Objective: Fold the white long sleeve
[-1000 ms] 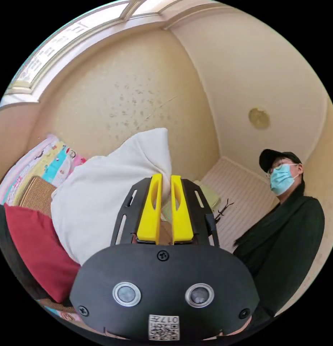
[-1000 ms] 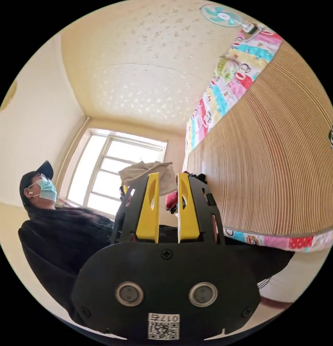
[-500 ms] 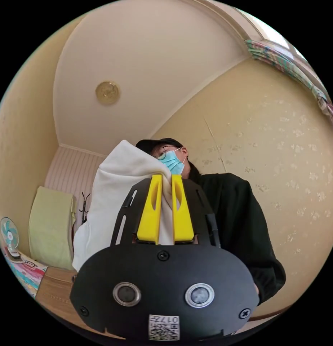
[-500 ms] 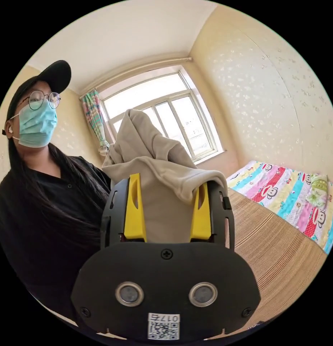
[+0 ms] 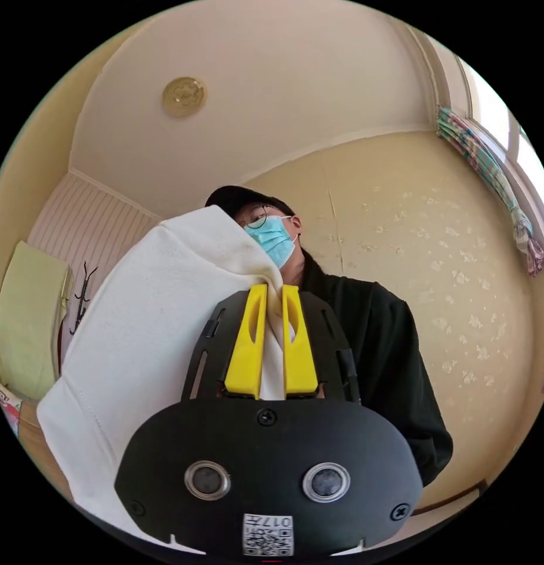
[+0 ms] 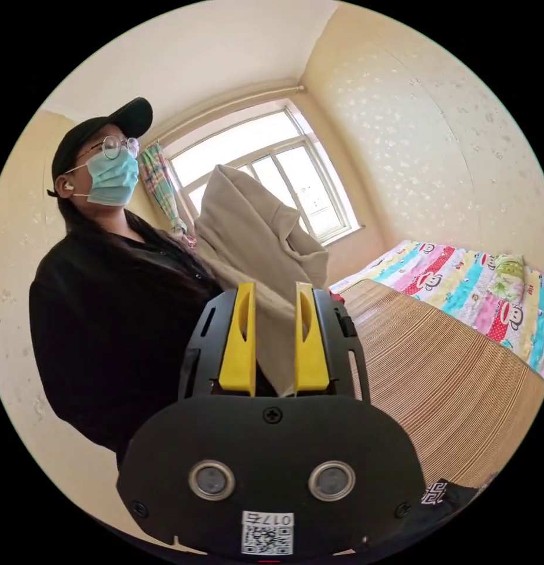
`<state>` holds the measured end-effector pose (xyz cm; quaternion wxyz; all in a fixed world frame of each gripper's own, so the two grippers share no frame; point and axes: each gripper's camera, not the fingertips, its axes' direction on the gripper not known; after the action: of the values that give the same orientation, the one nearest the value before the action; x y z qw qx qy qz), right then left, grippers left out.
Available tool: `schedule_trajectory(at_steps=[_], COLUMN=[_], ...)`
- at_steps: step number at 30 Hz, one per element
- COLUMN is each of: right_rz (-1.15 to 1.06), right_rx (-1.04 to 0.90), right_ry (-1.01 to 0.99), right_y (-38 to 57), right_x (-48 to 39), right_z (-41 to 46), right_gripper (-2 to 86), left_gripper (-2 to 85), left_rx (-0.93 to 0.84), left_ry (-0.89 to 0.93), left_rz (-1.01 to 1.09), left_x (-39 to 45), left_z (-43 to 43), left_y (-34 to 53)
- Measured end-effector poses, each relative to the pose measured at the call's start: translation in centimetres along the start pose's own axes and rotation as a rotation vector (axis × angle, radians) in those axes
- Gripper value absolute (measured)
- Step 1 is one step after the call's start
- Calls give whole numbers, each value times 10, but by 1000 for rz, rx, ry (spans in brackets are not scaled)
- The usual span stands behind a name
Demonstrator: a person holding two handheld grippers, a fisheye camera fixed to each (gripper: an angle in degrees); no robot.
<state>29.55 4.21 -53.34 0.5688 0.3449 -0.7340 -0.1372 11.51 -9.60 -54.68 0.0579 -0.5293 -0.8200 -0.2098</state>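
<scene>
The white long sleeve hung in the air in front of the person, lifted probably so that it could fall open before folding. The left gripper pinched a fold of it between nearly closed jaws. The right gripper had cloth between its jaws; I cannot tell if they pressed it. The bed lay beside.

Daylight pours through a wide window with a patterned curtain; speckled cream walls; a cartoon-print bedsheet beneath a striped mat.
</scene>
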Motion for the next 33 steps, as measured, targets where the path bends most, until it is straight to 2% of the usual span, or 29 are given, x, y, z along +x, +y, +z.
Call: schedule_trajectory(at_steps=[3,5,7,9,10,11,14,18,20,23,28,30,32,33], right_rz=[144,250,274,247,221,212,120,29,-23,-90,-148,-162,-132,-123], right_rx=[-23,59,159,262,343,367,385,387,347,310,299,322,354,361], right_ry=[-168,-449,-662,-708,-705,-624,-367,-227,-138,-107,-166,-185,-147,-127], right_y=[-15,-9,-4,-4,-7,-14,-44,-84,-108,-130,-156,-161,-163,-161], right_x=[57,110,133,137,136,132,101,70,55,46,44,45,52,53], right_z=[65,119,141,138,124,108,74,73,88,108,132,132,124,120], right_gripper=[132,129,90,51,37,29,21,17,17,17,17,18,21,22], left_gripper=[51,51,51,51,51,51,51,65,95,150,169,90,14,5], left_rx=[47,29,-7,-56,-76,-118,-245,-418,-387,-286,-387,-395,-367,-340], left_ry=[123,166,125,-6,-58,-190,-529,-1039,-1143,-1217,-1334,-1494,-1441,-1426], left_rz=[-70,-136,-183,-195,-205,-243,-369,-642,-702,-704,-632,-628,-548,-477], left_x=[-40,-61,-68,-52,-46,-32,1,9,4,-7,-79,-106,-111,-108], left_z=[13,21,24,16,13,5,-6,-1,-3,0,53,64,71,75], left_y=[34,50,59,61,62,63,72,93,96,90,80,78,70,60])
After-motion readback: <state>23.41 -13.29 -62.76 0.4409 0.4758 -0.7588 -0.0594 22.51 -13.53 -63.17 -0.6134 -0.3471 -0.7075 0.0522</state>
